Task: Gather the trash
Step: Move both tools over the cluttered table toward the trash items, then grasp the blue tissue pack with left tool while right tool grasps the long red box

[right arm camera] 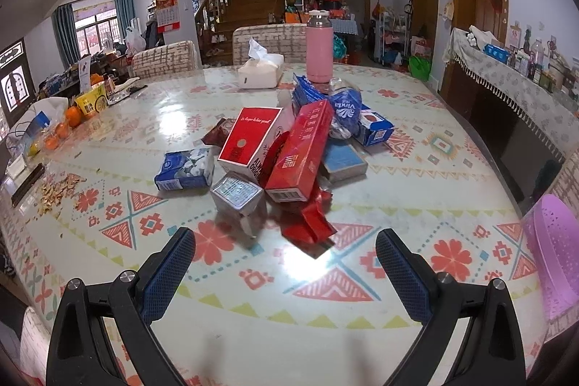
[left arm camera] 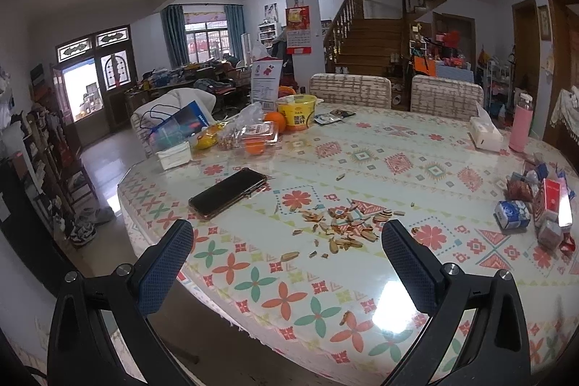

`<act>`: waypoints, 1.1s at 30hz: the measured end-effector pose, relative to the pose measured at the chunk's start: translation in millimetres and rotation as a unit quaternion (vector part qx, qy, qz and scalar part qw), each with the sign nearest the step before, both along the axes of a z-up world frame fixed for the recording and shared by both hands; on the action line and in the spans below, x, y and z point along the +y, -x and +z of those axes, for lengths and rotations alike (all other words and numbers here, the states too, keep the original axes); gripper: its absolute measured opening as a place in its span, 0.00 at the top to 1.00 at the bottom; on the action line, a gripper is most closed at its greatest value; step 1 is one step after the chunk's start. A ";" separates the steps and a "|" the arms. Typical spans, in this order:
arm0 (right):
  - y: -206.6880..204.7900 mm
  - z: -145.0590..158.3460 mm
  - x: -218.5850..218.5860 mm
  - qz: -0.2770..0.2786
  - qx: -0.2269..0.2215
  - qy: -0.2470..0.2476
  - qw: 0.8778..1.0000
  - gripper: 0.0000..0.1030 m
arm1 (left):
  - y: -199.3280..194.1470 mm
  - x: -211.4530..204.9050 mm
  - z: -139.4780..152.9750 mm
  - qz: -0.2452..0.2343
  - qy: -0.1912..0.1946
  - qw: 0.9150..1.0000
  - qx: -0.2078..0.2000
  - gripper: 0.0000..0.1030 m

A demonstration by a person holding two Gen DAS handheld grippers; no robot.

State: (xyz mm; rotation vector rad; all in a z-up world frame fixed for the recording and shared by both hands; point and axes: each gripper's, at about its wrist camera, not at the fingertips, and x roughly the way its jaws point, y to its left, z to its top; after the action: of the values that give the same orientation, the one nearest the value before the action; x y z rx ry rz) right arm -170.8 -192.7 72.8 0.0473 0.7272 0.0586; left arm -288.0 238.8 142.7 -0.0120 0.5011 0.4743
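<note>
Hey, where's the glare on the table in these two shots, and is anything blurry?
Left wrist view: a ceiling-light reflection on the table near the right finger, straight edges bowed by fisheye. Right wrist view: glare just beyond the open hand-held gripper; the silver box and red wrapper look smeared.

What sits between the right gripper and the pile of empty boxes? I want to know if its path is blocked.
Nothing: in the right wrist view only bare tablecloth separates the open right gripper from the silver box and red wrapper at the pile's front.

Phone (left arm camera: 228,192) left of shells (left arm camera: 343,223), boxes (right arm camera: 275,147) right
</note>
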 end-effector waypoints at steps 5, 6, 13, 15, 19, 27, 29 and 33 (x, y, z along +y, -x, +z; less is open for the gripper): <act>-4.5 -2.8 -2.3 -0.010 0.007 -0.005 1.000 0.01 | -28.1 -13.2 -15.6 -0.042 0.008 0.999 0.018 0.00; -5.6 -3.4 -4.2 -0.014 0.008 -0.008 1.000 0.01 | -35.4 -18.3 -18.4 -0.057 0.015 0.998 0.024 0.00; -12.1 -10.5 -18.1 -0.024 0.020 -0.028 0.999 0.01 | -109.4 -83.0 -36.7 -0.202 0.056 0.975 0.078 0.00; -13.5 -13.0 -23.7 -0.028 0.025 -0.033 0.999 0.01 | -131.0 -107.1 -39.6 -0.244 0.048 0.965 0.087 0.00; -16.0 -18.3 -35.6 -0.036 0.034 -0.046 0.998 0.01 | -179.1 -155.8 -48.6 -0.324 0.036 0.938 0.117 0.00; -21.3 -26.8 -55.6 -0.048 0.050 -0.062 0.996 0.01 | -258.4 -234.9 -85.9 -0.435 0.000 0.882 0.180 0.00; -22.8 -27.7 -58.0 -0.047 0.051 -0.062 0.996 0.01 | -269.4 -247.0 -93.9 -0.456 -0.004 0.868 0.194 0.00; -28.0 -30.0 -61.4 -0.047 0.054 -0.066 0.995 0.01 | -285.3 -266.0 -109.7 -0.470 -0.027 0.856 0.214 0.00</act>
State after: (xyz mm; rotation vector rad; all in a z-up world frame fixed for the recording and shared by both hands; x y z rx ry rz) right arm -142.8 -254.1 42.8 0.2115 0.8285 0.0146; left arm -2.8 -27.2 32.9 0.3888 0.8569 -0.4934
